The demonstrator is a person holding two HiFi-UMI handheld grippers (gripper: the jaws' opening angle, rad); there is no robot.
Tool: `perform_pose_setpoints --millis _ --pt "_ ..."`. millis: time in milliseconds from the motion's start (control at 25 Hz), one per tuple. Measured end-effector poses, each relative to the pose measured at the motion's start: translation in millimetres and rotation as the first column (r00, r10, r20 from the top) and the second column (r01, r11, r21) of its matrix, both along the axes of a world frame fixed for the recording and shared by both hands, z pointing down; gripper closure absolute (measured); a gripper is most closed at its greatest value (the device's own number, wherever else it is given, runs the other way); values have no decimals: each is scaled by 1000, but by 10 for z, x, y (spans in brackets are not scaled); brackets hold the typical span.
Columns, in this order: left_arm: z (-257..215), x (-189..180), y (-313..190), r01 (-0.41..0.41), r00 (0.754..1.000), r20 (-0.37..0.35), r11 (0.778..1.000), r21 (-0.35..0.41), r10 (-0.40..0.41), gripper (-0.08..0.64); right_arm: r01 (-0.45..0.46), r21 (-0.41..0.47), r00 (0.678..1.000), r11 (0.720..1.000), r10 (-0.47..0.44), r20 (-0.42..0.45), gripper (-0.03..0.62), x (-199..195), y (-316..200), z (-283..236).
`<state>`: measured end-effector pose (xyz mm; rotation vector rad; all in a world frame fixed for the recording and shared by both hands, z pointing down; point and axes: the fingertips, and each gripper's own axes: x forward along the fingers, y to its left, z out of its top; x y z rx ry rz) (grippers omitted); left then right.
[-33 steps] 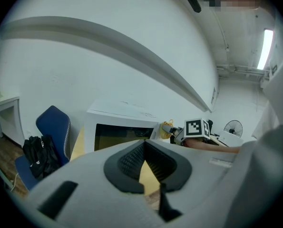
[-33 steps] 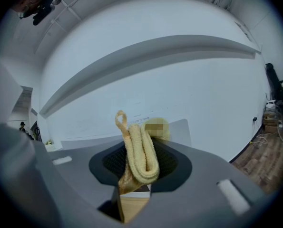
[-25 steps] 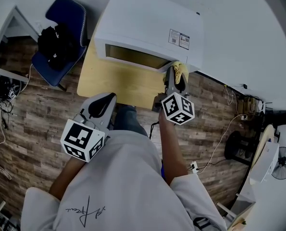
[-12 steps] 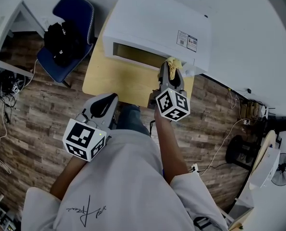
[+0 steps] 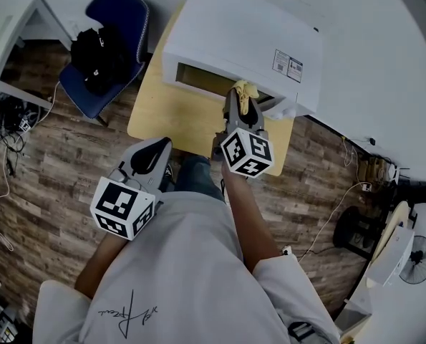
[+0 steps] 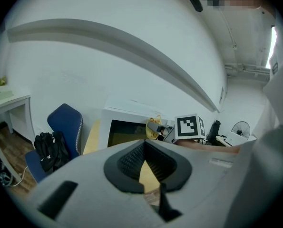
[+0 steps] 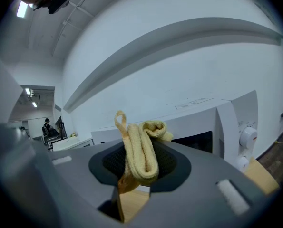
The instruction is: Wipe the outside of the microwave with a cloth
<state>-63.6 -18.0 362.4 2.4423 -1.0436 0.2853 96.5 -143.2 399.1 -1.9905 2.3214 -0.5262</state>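
Cloth [image 7: 140, 148], yellow and folded, is clamped in the right gripper's [image 5: 240, 104] jaws at the microwave's [image 5: 248, 41] front. Left gripper's [image 5: 154, 153] jaws meet, empty, near the worktop's [image 5: 170, 117] edge.

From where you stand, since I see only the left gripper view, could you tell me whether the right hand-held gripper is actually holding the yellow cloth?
Observer: Yes. The right gripper view shows the right hand-held gripper shut on the folded yellow cloth.
Operator: Thank you. Where are the microwave's knobs?
Observer: Two white knobs sit at the right end of the microwave front, to the right of the cloth.
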Motion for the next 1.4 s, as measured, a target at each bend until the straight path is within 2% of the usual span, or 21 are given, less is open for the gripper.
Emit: perform_pose_setpoints --millis 400,600,920,1400 --pt "16 -237 -82 60 998 -7 998 -5 -60 568 113 -14 994 993 -113 3 474 -529 -144 50" --pt "22 -384 -126 100 995 -3 995 -6 -100 568 207 -26 978 978 -207 -6 474 -901 -244 90" --pt "22 -692 -152 184 983 6 983 -10 -184 568 301 -45 954 952 -301 15 474 -1397 -370 169" --pt "23 -924 -137 245 969 43 969 -17 -244 568 379 -60 925 923 -377 50 474 -1792 -456 279"
